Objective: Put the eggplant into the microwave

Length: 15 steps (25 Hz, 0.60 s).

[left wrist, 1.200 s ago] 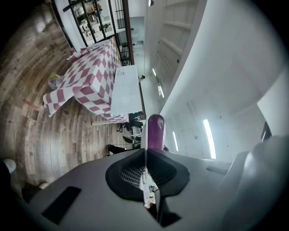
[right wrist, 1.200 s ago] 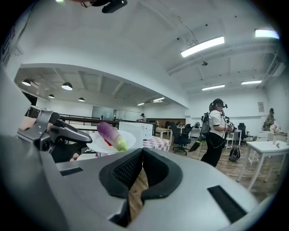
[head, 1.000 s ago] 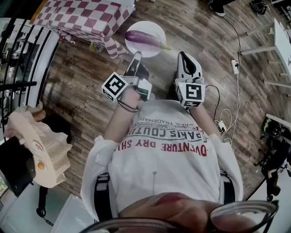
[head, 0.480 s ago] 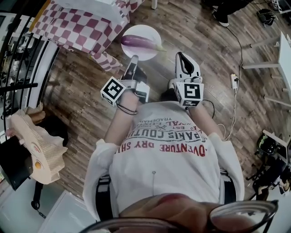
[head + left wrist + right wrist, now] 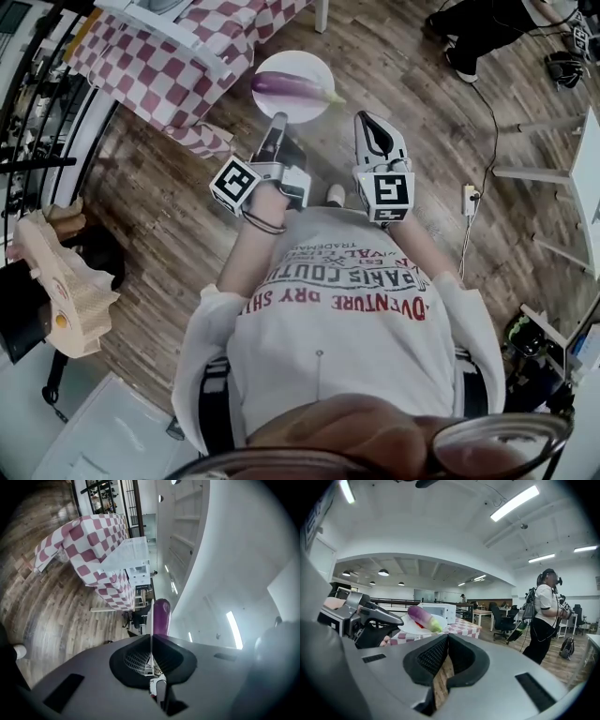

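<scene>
A purple eggplant (image 5: 286, 85) lies on a white plate (image 5: 314, 111) carried above the wooden floor. My left gripper (image 5: 277, 119) is shut on the plate's near rim. In the left gripper view the plate (image 5: 152, 618) shows edge-on between the closed jaws, with the eggplant (image 5: 161, 616) just beyond. My right gripper (image 5: 366, 118) hangs beside the plate, shut and empty. The right gripper view shows the eggplant (image 5: 423, 617), the plate (image 5: 408, 627) and the left gripper (image 5: 363, 616) at its left. The white microwave (image 5: 439, 611) stands on the checkered table behind them.
A table with a red-and-white checkered cloth (image 5: 178, 56) stands ahead to the left. Another person (image 5: 546, 616) stands at the right, near office chairs (image 5: 501, 620). A power strip (image 5: 466, 198) with cables lies on the floor to the right. Black racks (image 5: 33, 103) line the left.
The wearer has walked forward: the checkered table has come nearer and swung round to the left. The plate with the eggplant stays gripped by the left gripper; both grippers travel together.
</scene>
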{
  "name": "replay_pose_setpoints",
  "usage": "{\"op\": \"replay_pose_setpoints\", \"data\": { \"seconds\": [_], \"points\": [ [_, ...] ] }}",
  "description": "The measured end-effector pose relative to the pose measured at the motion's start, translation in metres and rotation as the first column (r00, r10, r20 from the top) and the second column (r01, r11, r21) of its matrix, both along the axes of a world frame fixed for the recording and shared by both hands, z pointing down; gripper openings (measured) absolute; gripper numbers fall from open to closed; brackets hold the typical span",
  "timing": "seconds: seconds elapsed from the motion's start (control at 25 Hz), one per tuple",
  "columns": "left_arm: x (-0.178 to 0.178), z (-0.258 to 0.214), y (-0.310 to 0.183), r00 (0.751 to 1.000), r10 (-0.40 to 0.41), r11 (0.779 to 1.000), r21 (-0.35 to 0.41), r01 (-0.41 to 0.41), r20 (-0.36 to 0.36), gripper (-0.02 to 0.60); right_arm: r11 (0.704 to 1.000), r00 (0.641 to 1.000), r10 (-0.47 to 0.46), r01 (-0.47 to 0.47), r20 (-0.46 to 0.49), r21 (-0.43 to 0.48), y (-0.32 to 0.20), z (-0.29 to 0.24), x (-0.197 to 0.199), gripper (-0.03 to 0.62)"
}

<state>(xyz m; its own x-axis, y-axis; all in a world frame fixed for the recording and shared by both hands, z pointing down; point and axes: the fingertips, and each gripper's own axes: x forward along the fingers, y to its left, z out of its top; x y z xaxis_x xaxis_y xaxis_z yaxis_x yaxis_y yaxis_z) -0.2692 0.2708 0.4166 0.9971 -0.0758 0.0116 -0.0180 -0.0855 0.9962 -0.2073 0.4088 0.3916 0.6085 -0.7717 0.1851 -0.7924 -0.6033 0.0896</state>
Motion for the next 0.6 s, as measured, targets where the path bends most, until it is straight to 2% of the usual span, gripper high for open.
{"op": "replay_pose_setpoints", "data": {
  "seconds": [0.24, 0.4, 0.6],
  "points": [
    [0.041, 0.003, 0.018, 1.0, -0.012, 0.999, -0.035, 0.012, 0.008, 0.034, 0.999, 0.998, 0.017, -0.019, 0.062, 0.029, 0.014, 0.014, 0.048, 0.026],
    [0.064, 0.008, 0.008, 0.999, -0.028, 0.999, -0.017, 0.029, 0.041, 0.034, 1.0, 0.997, 0.014, -0.015, 0.07, 0.025, 0.011, 0.019, 0.079, 0.026],
    [0.108, 0.013, -0.016, 0.999, -0.022, 0.999, -0.039, 0.024, 0.035, 0.034, 1.0, 0.998, 0.022, -0.023, 0.067, 0.016, -0.012, 0.023, 0.123, 0.026]
  ]
}}
